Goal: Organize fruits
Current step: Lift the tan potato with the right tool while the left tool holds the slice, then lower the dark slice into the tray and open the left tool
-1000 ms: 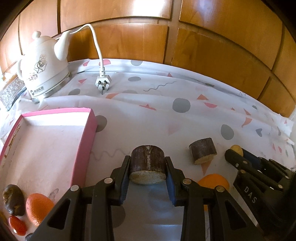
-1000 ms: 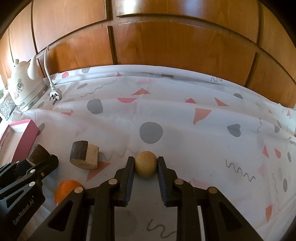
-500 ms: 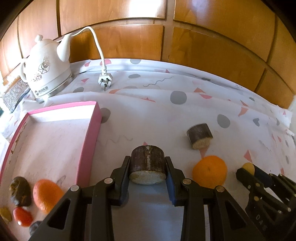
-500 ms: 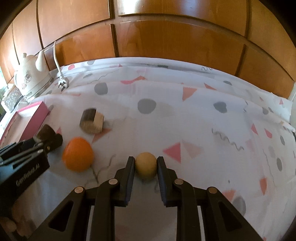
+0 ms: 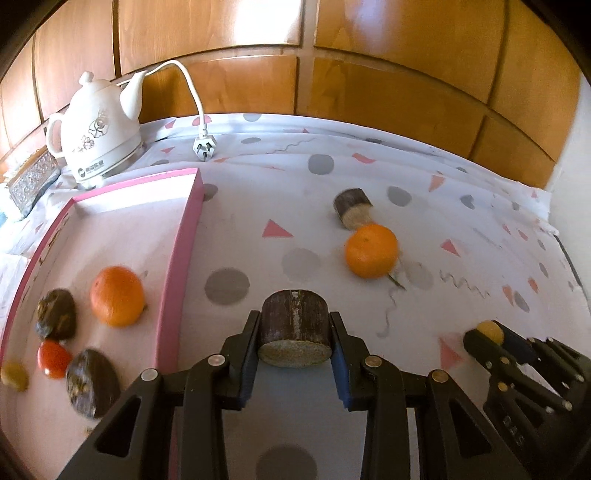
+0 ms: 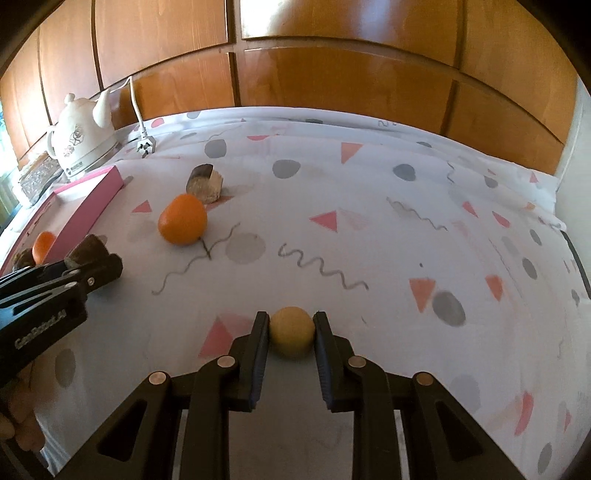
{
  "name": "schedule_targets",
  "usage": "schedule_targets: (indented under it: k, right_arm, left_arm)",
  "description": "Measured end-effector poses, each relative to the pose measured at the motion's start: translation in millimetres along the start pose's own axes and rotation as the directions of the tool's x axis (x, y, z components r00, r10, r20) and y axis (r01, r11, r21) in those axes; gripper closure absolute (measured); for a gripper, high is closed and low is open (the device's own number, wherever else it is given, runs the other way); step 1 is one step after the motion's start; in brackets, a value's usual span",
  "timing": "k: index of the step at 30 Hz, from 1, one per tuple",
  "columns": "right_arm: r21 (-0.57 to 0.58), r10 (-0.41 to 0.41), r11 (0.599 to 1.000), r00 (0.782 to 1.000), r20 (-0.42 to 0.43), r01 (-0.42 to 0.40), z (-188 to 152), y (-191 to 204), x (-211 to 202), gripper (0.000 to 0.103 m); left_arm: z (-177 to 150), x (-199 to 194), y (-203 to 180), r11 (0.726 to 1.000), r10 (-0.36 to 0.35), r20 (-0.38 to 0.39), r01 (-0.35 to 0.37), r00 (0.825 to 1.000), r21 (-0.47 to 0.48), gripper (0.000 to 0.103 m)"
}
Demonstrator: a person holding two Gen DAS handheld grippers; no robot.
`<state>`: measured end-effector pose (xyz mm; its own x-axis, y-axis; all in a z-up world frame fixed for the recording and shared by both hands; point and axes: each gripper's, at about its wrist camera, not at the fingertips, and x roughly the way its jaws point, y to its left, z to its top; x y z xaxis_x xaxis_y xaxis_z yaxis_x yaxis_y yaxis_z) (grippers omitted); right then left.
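Pink tray [image 5: 181,236] holds orange [image 5: 117,296]; left claw [image 5: 294,334] clamps brown chunk [image 5: 294,325], right claw [image 6: 290,332] yellow ball [image 6: 291,336]

Bright daylight glares on the wood panels [image 5: 266,33]; fisheye bending and dark corners frame both views, and fruit in the pink tray [image 5: 184,236] smears with blur.

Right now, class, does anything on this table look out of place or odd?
Yes: the white plug of the kettle lies loose on the cloth, connected to nothing. An orange and a brown cut chunk sit outside the pink tray.
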<state>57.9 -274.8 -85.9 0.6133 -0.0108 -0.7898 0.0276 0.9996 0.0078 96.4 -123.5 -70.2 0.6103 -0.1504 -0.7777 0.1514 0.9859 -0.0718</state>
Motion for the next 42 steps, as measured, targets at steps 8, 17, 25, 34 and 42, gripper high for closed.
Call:
schedule_targets:
  k: [8, 17, 25, 34, 42]
  right_arm:
    - [0.002, -0.017, 1.000, 0.999, 0.030, 0.017, -13, 3, -10, 0.079]
    - [0.045, 0.019, 0.999, 0.999, 0.038, -0.021, -26, 0, -24, 0.079]
    - [0.039, 0.046, 0.998, 0.998, 0.038, -0.048, -33, 8, -34, 0.079]
    - [0.015, 0.122, 0.992, 0.988, 0.098, -0.124, -21, 23, -61, 0.079]
    - [-0.062, 0.211, 0.977, 0.974, 0.084, -0.206, -5, 67, -61, 0.079]
  left_arm:
    - [-13, -29, -2, 0.999, -0.033, 0.032, 0.032, 0.999, 0.024, 0.068]
    - [-24, -49, 6, 0.998, -0.054, 0.035, 0.053, 0.998, 0.031, 0.068]
    - [-24, -75, 21, 0.997, -0.070, 0.096, 0.067, 0.993, 0.029, 0.068]
    - [-27, -92, 61, 0.996, -0.063, 0.110, 0.070, 0.992, -0.062, 0.068]
    - [-34, -102, 114, 0.982, 0.000, 0.107, 0.020, 0.994, -0.190, 0.068]
